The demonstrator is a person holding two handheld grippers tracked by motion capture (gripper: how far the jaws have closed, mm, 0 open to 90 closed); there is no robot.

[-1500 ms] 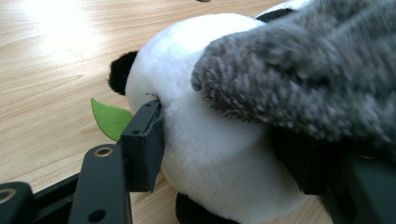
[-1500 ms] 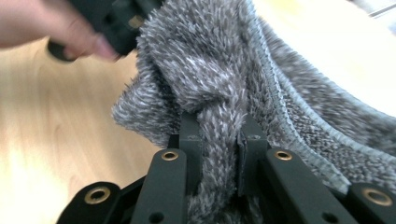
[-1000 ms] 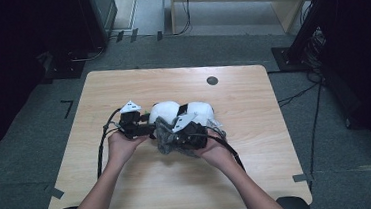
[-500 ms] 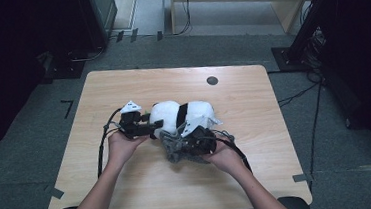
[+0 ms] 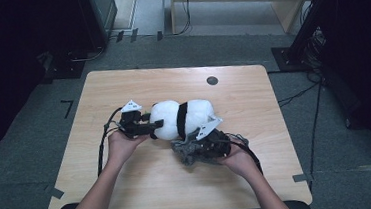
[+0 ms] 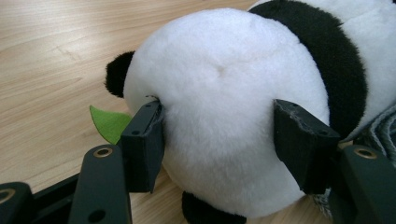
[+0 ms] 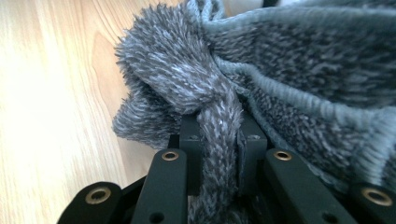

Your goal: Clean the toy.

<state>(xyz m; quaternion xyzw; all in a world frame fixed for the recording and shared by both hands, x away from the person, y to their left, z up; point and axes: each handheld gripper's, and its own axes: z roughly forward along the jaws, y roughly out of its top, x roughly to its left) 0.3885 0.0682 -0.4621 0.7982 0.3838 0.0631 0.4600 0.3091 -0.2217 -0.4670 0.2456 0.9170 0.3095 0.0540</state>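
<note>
No text, label, brand, number or sign can be read anywhere in these pictures.

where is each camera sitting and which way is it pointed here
High view: fixed above the person's side, looking forward and down on the wooden table; both forearms, the left tool and right tool show.
Left gripper view: rides the left tool, looking along its jaws at the plush panda they clamp.
Right gripper view: rides the right tool, looking along jaws pinched on the grey knitted scarf.
Shared: high and left gripper views both show the panda on the table.
</note>
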